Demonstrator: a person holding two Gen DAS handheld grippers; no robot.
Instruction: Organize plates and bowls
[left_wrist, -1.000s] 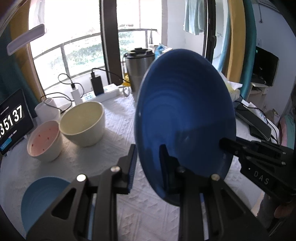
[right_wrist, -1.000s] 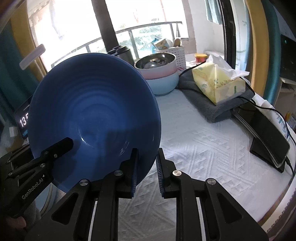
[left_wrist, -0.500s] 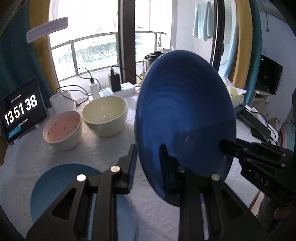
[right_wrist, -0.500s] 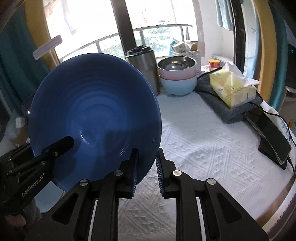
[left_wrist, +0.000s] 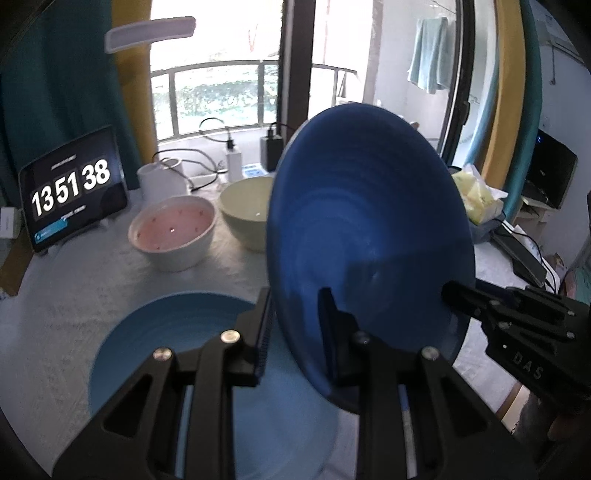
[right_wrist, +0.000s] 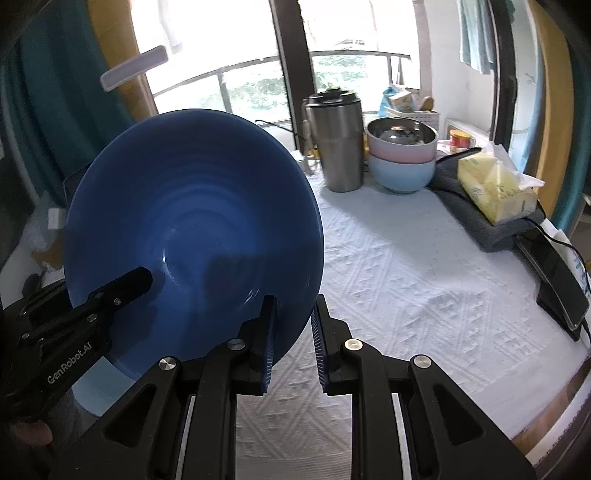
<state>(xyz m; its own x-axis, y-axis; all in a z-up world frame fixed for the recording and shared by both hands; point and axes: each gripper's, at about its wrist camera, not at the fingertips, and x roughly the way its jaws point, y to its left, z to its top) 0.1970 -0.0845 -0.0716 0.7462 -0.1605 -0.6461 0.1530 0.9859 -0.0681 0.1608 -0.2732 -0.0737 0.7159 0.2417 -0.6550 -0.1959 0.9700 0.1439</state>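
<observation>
The left gripper (left_wrist: 293, 332) was angled downward, its jaws clamped on the rim of the dark blue plate (left_wrist: 369, 229). The right gripper (right_wrist: 293, 339) was tilted downward likewise, its jaws closed on the opposite rim. The plate was held steeply tilted between both grippers.

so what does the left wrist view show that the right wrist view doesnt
Only the left wrist view shows the clock tablet, the pink-lined bowl, the cream bowl and the white mug.

Only the right wrist view shows the steel tumbler and the stacked bowls beside it.

Both show the dark blue plate, gripped at opposite rims by the left claw and the right claw, the light blue plate on the table below, and the yellow tissue pack.
</observation>
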